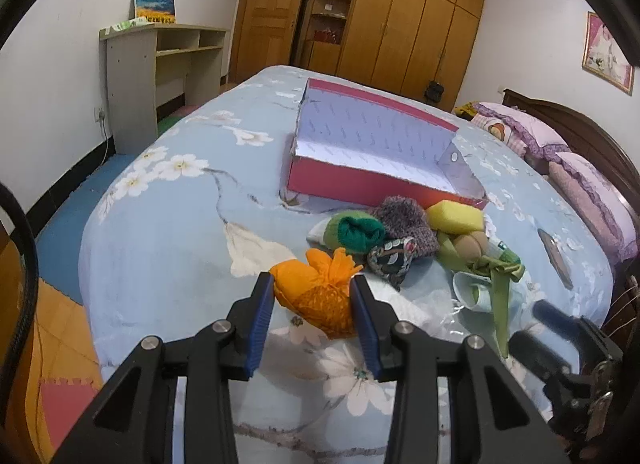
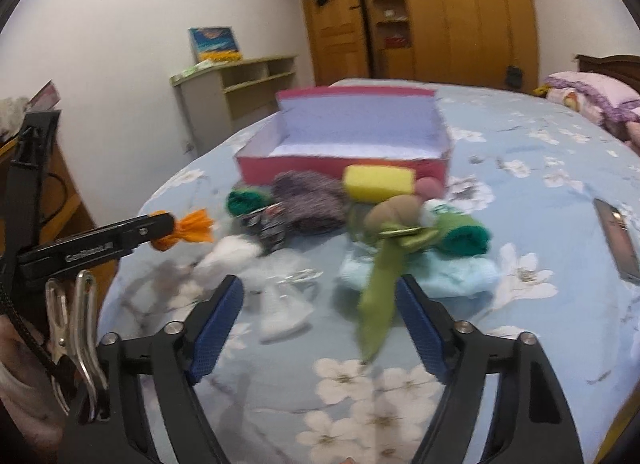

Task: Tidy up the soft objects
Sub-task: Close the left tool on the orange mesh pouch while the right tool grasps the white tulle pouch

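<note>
My left gripper point(image 1: 313, 287) is shut on an orange cloth bundle point(image 1: 316, 296), held just above the blue floral bedspread; it also shows in the right wrist view point(image 2: 188, 230). Beyond it lies a pile of soft things: green rolled socks point(image 1: 354, 232), a purple knit piece point(image 1: 404, 224), a yellow sponge point(image 1: 454, 216), a tan plush with green strips point(image 1: 472, 248). An open pink box point(image 1: 372, 184) stands behind the pile. My right gripper point(image 2: 320, 292) is open and empty over the bed, before a green strip point(image 2: 380, 300) and white cloths point(image 2: 232, 256).
A phone point(image 2: 618, 240) lies on the bed at the right. Pink pillows point(image 1: 580, 184) and a dark headboard are at the far right. A desk point(image 1: 160, 72) stands by the left wall and a wooden wardrobe point(image 1: 400, 24) behind the bed.
</note>
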Motion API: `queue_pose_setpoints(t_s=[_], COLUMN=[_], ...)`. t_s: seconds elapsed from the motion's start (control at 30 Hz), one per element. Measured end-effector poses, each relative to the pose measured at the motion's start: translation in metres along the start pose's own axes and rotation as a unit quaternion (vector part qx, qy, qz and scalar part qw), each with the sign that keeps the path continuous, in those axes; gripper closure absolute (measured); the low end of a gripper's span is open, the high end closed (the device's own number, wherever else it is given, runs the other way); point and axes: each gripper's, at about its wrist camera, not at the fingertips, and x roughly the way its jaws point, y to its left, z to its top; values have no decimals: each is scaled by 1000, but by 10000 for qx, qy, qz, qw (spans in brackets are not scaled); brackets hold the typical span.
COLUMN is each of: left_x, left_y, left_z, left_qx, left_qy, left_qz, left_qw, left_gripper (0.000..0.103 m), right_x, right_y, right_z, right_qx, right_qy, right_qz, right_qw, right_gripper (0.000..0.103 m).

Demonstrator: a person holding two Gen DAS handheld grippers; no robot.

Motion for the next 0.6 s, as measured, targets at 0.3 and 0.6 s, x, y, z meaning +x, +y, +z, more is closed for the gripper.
queue_pose_setpoints(t_s=[0.3,0.6], left_x=[-3,-1], left_y=[6,8], left_z=[-1,-1], left_qx=[-70,-92], left_qy=[-73,-69], left_qz=[-9,-81], left_qw=[9999,9999], left_gripper=[62,62], right_x=[35,64], right_y=[19,15], right_z=[-6,-10], right_qx=[-354,-261], right_qy=[753,1274], right_qz=[313,329], right_qw=[9960,9910], right_gripper=[44,65])
